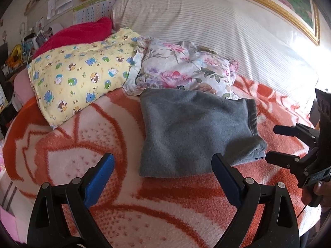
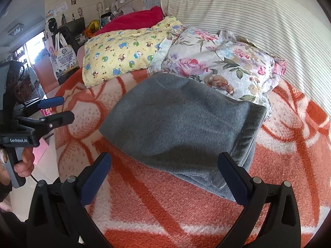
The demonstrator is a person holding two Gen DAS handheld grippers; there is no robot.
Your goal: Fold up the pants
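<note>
Where pillows [image 2: 217,62] (floral, yellow) crowd pants [image 2: 178,119]

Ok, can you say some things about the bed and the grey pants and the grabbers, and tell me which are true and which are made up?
1. The grey pants lie folded on the orange and white blanket. True.
2. The left gripper is squeezing the pants. False: its jaws stand wide open and hold nothing.
3. A yellow pillow with cartoon bears lies beside a flowery pillow. True.
4. The right gripper is shut on a pillow. False: it is open and empty, near the front edge of the pants.
5. The pants hang off the side of the bed. False: they lie flat on the blanket, their far edge up against the flowery pillow.
</note>
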